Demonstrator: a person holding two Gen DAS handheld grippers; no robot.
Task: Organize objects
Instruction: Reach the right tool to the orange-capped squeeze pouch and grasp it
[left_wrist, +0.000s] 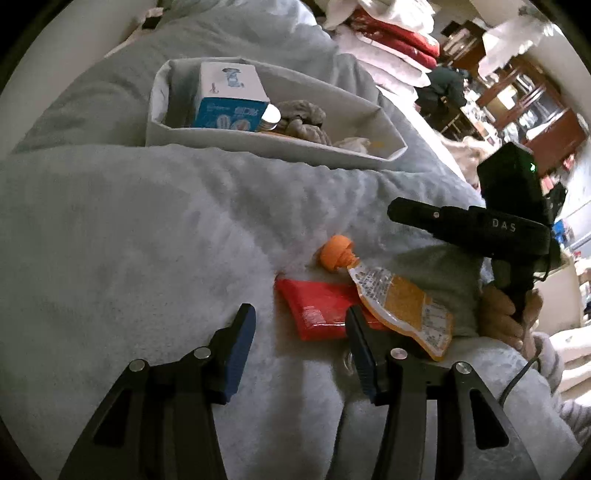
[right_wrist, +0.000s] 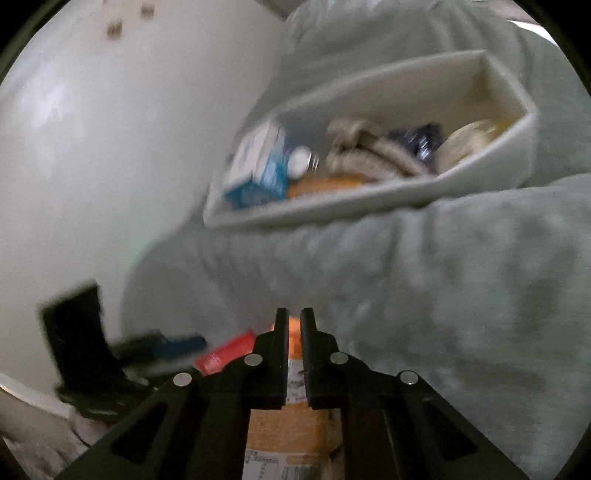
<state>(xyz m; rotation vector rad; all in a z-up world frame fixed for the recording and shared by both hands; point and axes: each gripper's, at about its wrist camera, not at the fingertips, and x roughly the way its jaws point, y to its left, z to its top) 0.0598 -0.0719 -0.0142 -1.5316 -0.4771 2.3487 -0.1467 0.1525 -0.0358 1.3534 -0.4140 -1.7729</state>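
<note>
An orange pouch (left_wrist: 402, 299) with an orange cap (left_wrist: 334, 253) lies on the pale blanket (left_wrist: 147, 240), overlapping a red packet (left_wrist: 317, 310). My left gripper (left_wrist: 301, 334) is open and empty, its right finger beside the red packet. My right gripper (right_wrist: 293, 332) is nearly shut and empty, hovering above the pouch (right_wrist: 288, 424); its body shows in the left wrist view (left_wrist: 480, 225). The red packet (right_wrist: 225, 354) lies to its left. A white bin (left_wrist: 258, 144) holds a blue box (left_wrist: 231, 99), a small jar (left_wrist: 271, 116) and brown cloth (left_wrist: 303, 120); it also shows in the right wrist view (right_wrist: 369, 199).
A white wall (right_wrist: 92, 166) rises on the left of the right wrist view, with a dark object (right_wrist: 81, 339) at its base. Red cushions (left_wrist: 395, 33) and wooden shelves (left_wrist: 524, 99) stand far behind the bed.
</note>
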